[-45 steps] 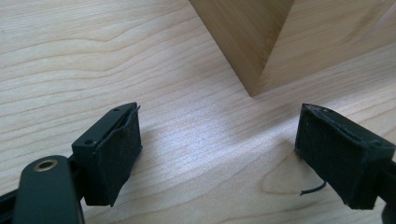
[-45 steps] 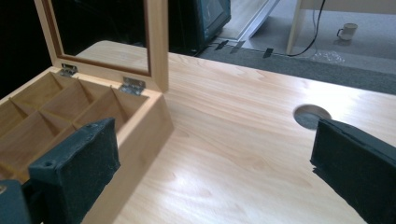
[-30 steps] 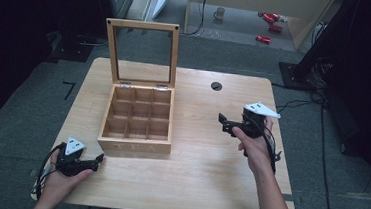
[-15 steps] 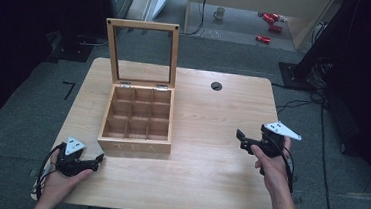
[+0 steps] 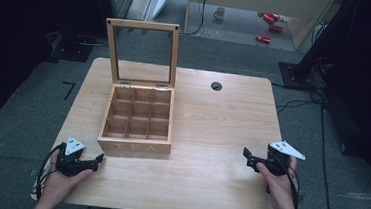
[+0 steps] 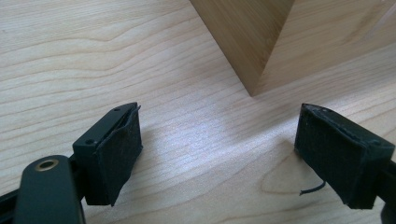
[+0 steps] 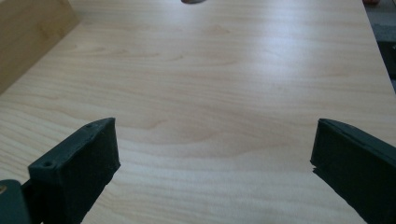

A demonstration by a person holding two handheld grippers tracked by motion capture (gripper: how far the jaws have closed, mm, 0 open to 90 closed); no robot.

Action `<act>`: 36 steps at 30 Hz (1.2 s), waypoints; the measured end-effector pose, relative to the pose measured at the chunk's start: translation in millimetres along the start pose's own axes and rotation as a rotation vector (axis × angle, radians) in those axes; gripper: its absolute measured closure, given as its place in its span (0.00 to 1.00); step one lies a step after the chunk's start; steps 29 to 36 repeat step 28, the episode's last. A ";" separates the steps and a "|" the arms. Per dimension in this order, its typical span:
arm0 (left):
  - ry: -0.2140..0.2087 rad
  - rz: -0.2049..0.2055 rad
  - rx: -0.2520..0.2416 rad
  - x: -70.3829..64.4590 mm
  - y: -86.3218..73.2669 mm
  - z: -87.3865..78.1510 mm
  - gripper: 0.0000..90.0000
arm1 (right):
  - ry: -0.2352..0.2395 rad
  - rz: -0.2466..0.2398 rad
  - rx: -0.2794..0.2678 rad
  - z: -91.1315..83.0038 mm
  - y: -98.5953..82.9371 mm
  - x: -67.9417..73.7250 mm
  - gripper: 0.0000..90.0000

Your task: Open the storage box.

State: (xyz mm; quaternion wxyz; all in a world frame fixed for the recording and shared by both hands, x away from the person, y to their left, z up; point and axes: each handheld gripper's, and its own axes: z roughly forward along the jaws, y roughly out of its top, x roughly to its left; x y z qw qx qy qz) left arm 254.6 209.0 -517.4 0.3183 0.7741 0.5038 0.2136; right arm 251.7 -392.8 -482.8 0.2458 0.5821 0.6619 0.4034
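A compartmented box (image 5: 137, 123) is set on the counter (image 5: 212, 121), left of the middle, with its lid (image 5: 141, 53) stood upright at the far edge. A round hole (image 5: 216, 86) is found in the counter to the right of the lid, toward the far edge. The left claw (image 5: 98, 159) is held at the near left corner of the counter, just beside the box's near left corner (image 6: 252, 88). The right claw (image 5: 247, 157) is held near the front edge on the right, well apart from the box. On the floor beyond the counter, a mug (image 5: 220, 13) is placed, with cans (image 5: 270, 27) lying to its right.
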 end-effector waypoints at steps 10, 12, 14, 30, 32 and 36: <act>0.000 0.000 0.000 0.0 0.0 0.0 0.17 | -0.020 0.024 0.082 0.7 -40.3 -3.5 0.01; 0.000 0.000 0.000 0.0 0.0 0.0 0.17 | -0.024 0.028 0.095 0.2 -46.3 -5.3 0.01; 0.000 0.000 0.000 0.0 0.0 0.0 0.17 | -0.033 0.026 0.105 0.3 -48.7 -5.9 0.01; -0.001 -0.001 -0.001 0.1 -0.1 0.0 0.17 | -0.093 -0.080 0.181 5.1 -50.7 5.6 0.00; -0.001 -0.001 -0.001 0.1 -0.1 0.0 0.17 | -0.093 -0.080 0.181 5.1 -50.7 5.6 0.00; -0.001 -0.001 -0.001 0.1 -0.1 0.0 0.17 | -0.093 -0.080 0.181 5.1 -50.7 5.6 0.00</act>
